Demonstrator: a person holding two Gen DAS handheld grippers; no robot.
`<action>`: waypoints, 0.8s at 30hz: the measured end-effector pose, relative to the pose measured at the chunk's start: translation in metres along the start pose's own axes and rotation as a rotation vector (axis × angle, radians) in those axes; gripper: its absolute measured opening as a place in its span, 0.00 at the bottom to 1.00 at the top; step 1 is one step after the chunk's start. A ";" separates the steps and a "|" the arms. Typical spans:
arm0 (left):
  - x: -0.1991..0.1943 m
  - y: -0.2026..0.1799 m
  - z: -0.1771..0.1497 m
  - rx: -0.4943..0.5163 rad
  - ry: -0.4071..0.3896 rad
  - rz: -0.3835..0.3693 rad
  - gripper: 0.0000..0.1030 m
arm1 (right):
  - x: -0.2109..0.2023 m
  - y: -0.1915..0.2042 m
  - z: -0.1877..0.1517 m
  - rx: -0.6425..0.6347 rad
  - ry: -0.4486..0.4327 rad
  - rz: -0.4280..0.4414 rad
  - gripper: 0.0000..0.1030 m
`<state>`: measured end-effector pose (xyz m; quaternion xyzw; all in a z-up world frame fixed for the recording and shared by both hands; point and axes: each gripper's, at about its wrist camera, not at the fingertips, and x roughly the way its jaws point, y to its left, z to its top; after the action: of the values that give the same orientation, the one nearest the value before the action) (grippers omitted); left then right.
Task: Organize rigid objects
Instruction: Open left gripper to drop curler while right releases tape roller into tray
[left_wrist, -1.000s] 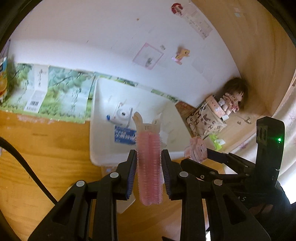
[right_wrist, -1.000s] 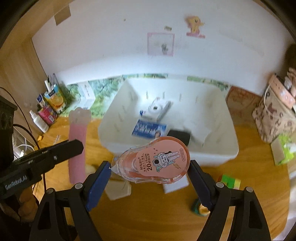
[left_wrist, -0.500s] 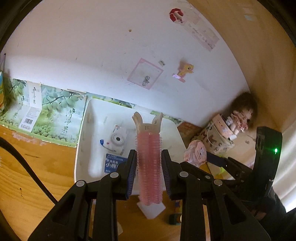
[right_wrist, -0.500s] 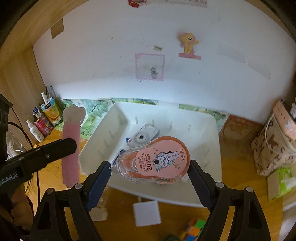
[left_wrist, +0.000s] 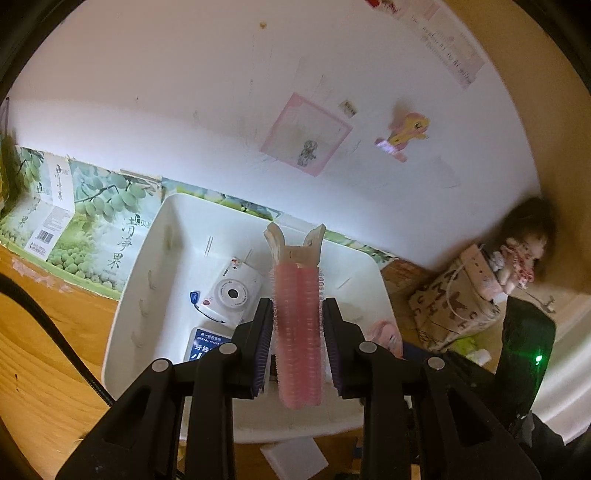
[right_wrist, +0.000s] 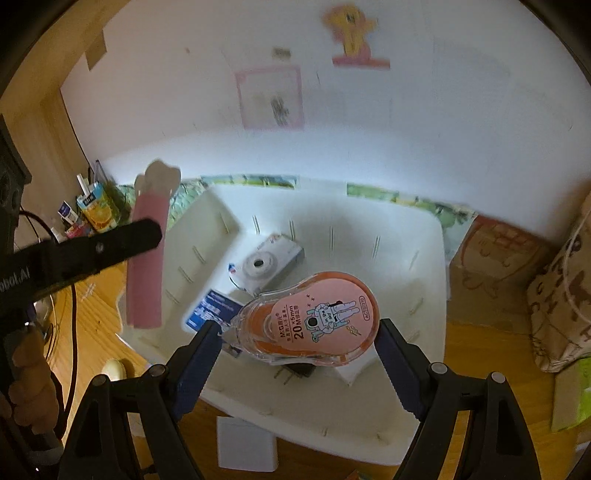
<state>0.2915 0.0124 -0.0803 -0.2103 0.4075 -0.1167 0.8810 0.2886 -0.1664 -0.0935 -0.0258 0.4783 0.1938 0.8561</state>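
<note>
Pink hair-roller clip (left_wrist: 297, 334), its beige handles pointing up, is pinched between the nearly closed jaws of the left gripper (left_wrist: 297, 339) above the near part of the white bin (left_wrist: 125, 306). Wider apart, the jaws of the right gripper (right_wrist: 300, 345) clamp an orange correction-tape dispenser (right_wrist: 310, 321) over the same bin. Inside the bin lie a white instant camera (right_wrist: 269, 264) and a blue dental-floss pack (right_wrist: 212, 308), and a white card (right_wrist: 245, 448) rests on the wooden surface (left_wrist: 33, 369) just in front.
</note>
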 end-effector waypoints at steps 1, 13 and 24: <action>0.003 -0.002 0.000 0.000 0.002 0.008 0.29 | 0.005 -0.003 -0.001 0.002 0.013 0.006 0.82; 0.009 -0.024 -0.003 0.023 -0.017 0.063 0.58 | 0.021 -0.023 -0.012 0.057 0.064 0.078 0.83; -0.024 -0.032 -0.002 0.008 -0.074 0.084 0.79 | -0.011 -0.021 -0.012 0.037 0.007 0.078 0.87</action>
<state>0.2734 -0.0073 -0.0503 -0.1935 0.3827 -0.0733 0.9004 0.2816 -0.1920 -0.0938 0.0078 0.4856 0.2181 0.8465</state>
